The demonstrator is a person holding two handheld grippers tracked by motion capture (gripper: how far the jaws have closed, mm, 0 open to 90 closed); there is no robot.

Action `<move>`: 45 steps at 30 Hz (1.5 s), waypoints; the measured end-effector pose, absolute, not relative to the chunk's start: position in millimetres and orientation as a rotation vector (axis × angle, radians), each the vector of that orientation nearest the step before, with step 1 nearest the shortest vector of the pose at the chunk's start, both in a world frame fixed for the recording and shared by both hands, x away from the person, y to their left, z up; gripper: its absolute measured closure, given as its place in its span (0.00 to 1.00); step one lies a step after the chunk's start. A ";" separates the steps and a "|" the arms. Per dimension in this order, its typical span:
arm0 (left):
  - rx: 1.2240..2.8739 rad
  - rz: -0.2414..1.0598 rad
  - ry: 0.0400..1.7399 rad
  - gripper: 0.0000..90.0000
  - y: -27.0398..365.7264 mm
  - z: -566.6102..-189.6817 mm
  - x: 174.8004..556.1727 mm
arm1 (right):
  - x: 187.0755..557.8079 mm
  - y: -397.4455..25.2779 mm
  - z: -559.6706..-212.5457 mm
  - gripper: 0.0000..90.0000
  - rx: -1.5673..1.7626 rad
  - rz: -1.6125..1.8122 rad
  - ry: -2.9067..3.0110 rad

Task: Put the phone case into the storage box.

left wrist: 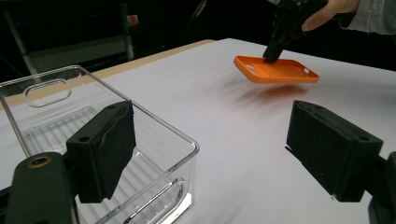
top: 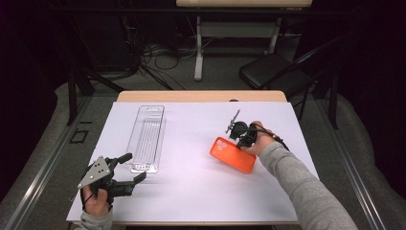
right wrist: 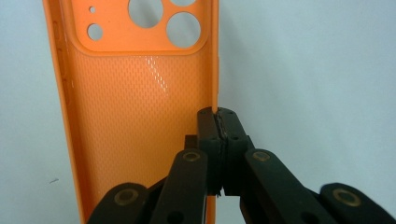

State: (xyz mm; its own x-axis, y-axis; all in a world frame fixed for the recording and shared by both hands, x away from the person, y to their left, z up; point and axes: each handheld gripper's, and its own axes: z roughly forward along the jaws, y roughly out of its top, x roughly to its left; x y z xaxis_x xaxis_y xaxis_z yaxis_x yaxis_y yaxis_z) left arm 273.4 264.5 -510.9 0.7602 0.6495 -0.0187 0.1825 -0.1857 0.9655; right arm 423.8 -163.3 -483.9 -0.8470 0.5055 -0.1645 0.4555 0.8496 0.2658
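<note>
- Orange phone case (top: 233,154) hangs tilted just above the white table cover (top: 191,191), right of the middle.
- The right gripper (right wrist: 218,122) has its jaws pinched on one long side wall of the case.
- The left gripper (top: 130,168) rests near the clear plastic tray (top: 147,136), jaws wide apart and holding nothing.
</note>
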 end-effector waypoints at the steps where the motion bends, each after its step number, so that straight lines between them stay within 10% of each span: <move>1: 1.741 0.478 0.657 0.18 264.6 -510.8 273.4 | 423.1 -164.1 -480.8 1.00 0.741 0.297 2.803; 45: 1.754 0.467 0.660 0.18 261.5 -511.7 274.2 | 361.1 -166.6 -457.5 0.99 0.896 0.794 2.513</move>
State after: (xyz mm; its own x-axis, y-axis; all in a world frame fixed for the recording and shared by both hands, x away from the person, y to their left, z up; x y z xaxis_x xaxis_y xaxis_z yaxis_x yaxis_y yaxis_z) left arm 274.2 261.5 -511.7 0.7630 0.6460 -0.0225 0.1936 -0.1951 0.9615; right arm 361.1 -166.6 -457.5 -0.7362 0.6625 -0.1384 0.4628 0.6420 0.6113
